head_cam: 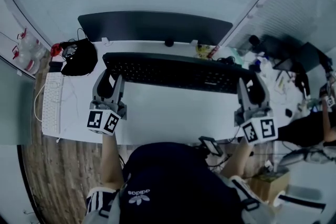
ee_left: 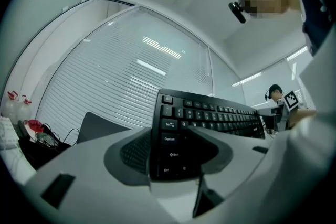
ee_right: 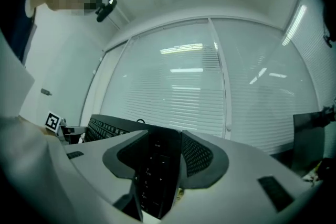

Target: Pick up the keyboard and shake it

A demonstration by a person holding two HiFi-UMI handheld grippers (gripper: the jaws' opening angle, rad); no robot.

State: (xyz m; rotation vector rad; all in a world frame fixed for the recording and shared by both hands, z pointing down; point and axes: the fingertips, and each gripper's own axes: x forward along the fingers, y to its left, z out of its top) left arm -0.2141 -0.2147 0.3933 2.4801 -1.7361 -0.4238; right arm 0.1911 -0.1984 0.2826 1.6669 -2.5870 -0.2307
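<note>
A person stood at a white desk with a gripper in each hand, and a black keyboard stretched between the two. The left gripper was closed on the keyboard's left end, its pads pressed against the front and back by the control and shift keys. The right gripper was clamped on the right end, at the number pad, with its jaws set fairly wide around the slab. The keyboard appeared to be lifted clear of the desk and held roughly level over its far half, just in front of a dark monitor. The pick-up therefore looked done. Whether the shaking had begun could not be told, since the keyboard showed no motion blur. The monitor sat close behind the keyboard, so a forward swing could strike it, while the bare desk below left room to shake up and down. A white keyboard lay along the desk's left edge, with a black bag beyond it and bottles further left. Cluttered gear and a second person were well off to the right.
</note>
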